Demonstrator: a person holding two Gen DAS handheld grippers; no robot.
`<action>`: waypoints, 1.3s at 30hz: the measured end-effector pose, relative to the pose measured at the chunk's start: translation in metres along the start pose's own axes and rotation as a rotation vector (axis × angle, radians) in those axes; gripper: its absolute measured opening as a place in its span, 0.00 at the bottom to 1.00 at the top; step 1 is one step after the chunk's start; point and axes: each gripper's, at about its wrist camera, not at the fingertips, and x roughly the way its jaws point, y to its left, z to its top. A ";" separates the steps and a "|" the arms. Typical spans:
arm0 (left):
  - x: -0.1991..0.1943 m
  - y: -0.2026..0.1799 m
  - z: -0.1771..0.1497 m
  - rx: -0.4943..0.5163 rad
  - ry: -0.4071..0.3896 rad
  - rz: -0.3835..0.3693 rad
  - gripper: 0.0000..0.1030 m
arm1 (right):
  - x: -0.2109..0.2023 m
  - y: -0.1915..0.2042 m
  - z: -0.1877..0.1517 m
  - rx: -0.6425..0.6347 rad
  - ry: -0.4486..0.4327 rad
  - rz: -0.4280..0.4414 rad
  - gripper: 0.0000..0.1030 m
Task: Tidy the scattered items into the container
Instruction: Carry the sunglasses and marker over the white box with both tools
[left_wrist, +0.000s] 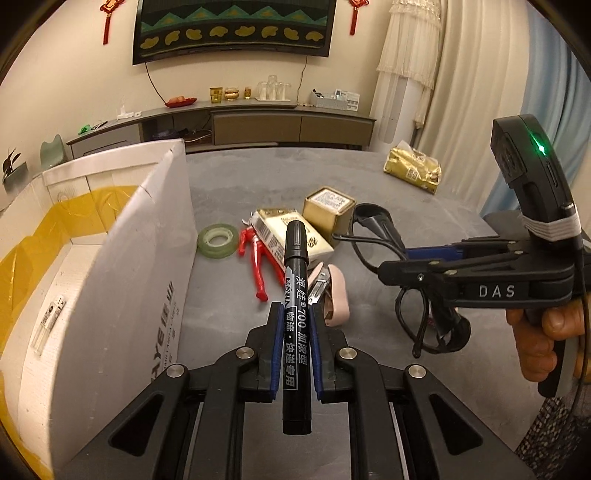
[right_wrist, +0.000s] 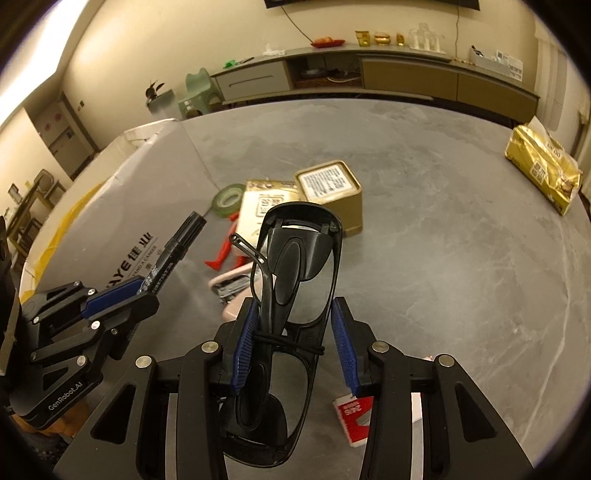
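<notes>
Above the grey table, the left gripper is clamping a black marker beside the cardboard box, the right gripper (pads apart, possibly gripping) is carrying sunglasses, both needing lowering into it.

A home living room. The landmark is a long low media cabinet against the far wall — directly above it hangs a wall-mounted television, flanked by red knot ornaments. On the cabinet top stand a red fruit dish and upturned glasses. Right of it — pale curtains. In front lies a grey table.
</notes>
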 end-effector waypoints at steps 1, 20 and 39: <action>-0.003 0.000 0.001 0.001 -0.006 0.000 0.14 | -0.002 0.003 0.001 -0.005 -0.003 0.000 0.41; -0.069 0.008 0.017 -0.006 -0.123 0.009 0.14 | -0.044 0.049 0.006 -0.072 -0.067 -0.021 0.41; -0.121 0.027 0.022 -0.037 -0.206 0.030 0.14 | -0.079 0.097 0.022 -0.142 -0.141 -0.032 0.41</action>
